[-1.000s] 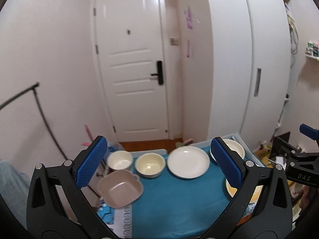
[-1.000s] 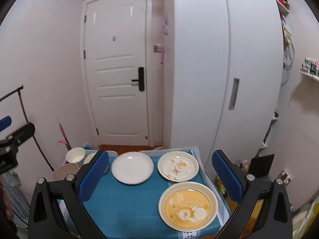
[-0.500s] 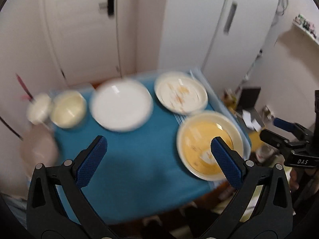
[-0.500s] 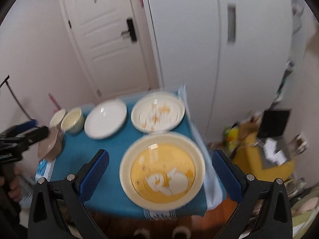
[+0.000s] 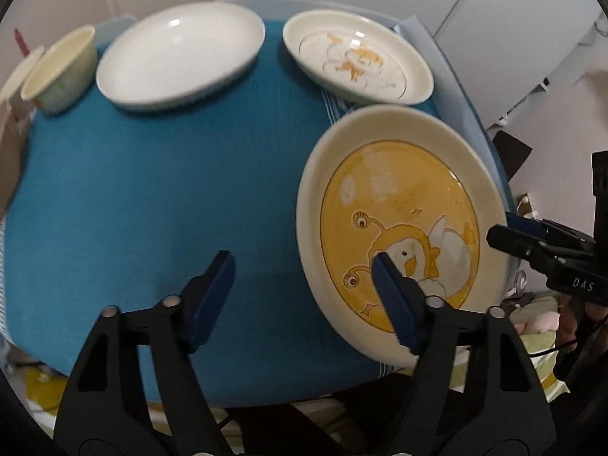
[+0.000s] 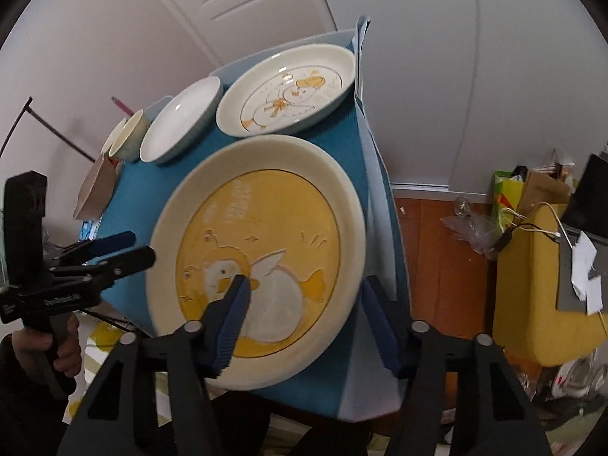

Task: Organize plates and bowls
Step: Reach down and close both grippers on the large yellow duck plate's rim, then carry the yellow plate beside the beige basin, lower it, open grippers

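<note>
A large cream plate with a yellow duck picture (image 5: 399, 224) (image 6: 262, 262) lies at the near right of the blue-clothed table (image 5: 152, 197). My left gripper (image 5: 300, 288) is open just left of it, its right finger over the plate's near-left rim. My right gripper (image 6: 304, 311) is open and straddles the plate's near right rim. Farther back stand a cream duck plate (image 5: 357, 57) (image 6: 288, 91), a plain white plate (image 5: 178, 49) (image 6: 182, 125) and a small cream bowl (image 5: 60, 68) (image 6: 129, 136).
A second small bowl (image 5: 19, 72) and a tan dish (image 6: 95, 190) sit at the table's far left edge. White wardrobe doors (image 6: 456, 57) stand behind. A yellow seat (image 6: 539, 285) with clutter is on the floor to the right.
Both grippers have dropped from high above and closed in on the yellow duck plate. Their jaws are narrower than before. The view has tilted down onto the table.
</note>
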Demonstrator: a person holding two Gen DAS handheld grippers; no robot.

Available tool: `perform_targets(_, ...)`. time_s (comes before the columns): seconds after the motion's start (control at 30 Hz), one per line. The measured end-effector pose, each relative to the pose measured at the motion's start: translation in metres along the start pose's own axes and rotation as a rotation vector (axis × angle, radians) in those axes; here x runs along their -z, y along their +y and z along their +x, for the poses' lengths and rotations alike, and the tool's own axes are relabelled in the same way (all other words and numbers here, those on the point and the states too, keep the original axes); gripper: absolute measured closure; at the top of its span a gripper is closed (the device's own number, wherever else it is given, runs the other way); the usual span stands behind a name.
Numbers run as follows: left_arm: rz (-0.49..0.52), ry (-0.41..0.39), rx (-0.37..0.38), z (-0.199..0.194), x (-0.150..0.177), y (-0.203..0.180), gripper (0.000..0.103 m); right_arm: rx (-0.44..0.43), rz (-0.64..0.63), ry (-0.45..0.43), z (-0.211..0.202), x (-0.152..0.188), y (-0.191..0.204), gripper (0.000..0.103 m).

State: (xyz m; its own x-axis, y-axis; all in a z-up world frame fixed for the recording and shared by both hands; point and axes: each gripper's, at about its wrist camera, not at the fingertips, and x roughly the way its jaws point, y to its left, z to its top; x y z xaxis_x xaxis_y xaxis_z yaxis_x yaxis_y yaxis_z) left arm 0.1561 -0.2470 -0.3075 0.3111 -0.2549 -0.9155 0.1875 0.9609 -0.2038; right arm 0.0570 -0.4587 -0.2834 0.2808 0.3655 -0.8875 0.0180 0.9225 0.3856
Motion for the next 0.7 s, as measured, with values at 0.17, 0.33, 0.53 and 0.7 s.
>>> perform_targets(0.17, -0.025, 0.007, -0.010, 0.015, 0.002, -0.001, 0.053, -0.006, -0.051, 0.020, 0.012, -0.008, -0.008, 0.071)
perform_targets(0.33, -0.037, 0.005, -0.007, 0.017, 0.002, 0.001, 0.074, 0.014, -0.075, 0.021, 0.017, -0.010, -0.015, 0.087)
perform_targets(0.53, -0.061, 0.009, 0.021, 0.019, 0.000, -0.001, 0.083, 0.001, -0.059, 0.026, 0.019, -0.014, -0.021, 0.091)
perform_targets(0.7, -0.069, 0.020, 0.002, 0.020, -0.001, -0.002, 0.083, 0.002, -0.051, 0.020, 0.019, -0.014, -0.021, 0.091)
